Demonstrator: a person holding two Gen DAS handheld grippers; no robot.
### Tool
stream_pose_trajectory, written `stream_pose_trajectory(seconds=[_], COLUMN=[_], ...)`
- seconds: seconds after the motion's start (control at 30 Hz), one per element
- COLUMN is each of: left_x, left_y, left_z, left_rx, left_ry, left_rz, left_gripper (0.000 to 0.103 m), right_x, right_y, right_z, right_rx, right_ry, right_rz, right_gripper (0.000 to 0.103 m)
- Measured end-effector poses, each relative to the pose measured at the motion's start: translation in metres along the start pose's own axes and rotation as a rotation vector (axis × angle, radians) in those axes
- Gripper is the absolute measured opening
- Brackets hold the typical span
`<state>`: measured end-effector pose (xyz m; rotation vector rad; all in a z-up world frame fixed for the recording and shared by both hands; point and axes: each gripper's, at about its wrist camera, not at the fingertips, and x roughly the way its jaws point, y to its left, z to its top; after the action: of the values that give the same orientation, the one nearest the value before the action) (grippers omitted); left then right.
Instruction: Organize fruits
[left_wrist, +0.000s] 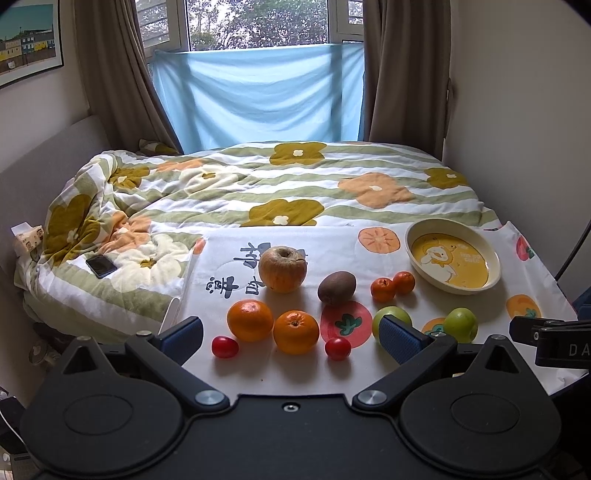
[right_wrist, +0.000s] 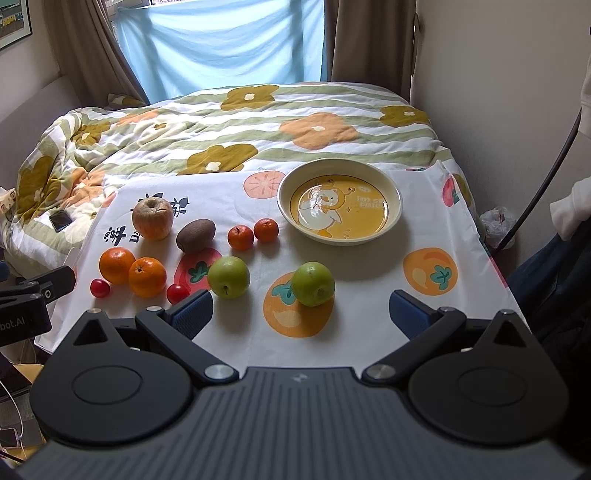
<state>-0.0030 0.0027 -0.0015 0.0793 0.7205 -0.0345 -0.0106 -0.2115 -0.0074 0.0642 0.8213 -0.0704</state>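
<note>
Fruit lies on a white printed cloth: a wrinkled apple, a kiwi, two oranges, two small tangerines, two cherry tomatoes and two green apples. A cream bowl with a yellow duck print sits empty at the far right. My left gripper hangs open over the cloth's near edge, before the oranges. My right gripper is open just short of the right green apple. Neither holds anything.
The cloth covers a table set against a bed with a flowered quilt. A phone lies on the quilt at left. Curtains and a blue sheet hang behind. A person's sleeve and a cable show at far right.
</note>
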Motion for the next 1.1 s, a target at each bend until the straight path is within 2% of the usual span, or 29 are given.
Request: stream_pose_trajectory(seconds=[0.9,1.1], left_x=[0.005,0.012], left_y=[0.008,0.007], left_z=[0.005,0.009], left_rx=[0.023,0.098], left_ry=[0.018,-0.016], left_rz=[-0.012,-0.075], left_gripper=[0.103,0.103], right_x=[0.004,0.016], right_y=[0.003,-0.002], right_z=[0.001,0.001], right_rx=[0.009,0.054], right_ry=[0.015,0.023], right_rz=[0.000,-0.012], right_gripper=[0.103,0.103])
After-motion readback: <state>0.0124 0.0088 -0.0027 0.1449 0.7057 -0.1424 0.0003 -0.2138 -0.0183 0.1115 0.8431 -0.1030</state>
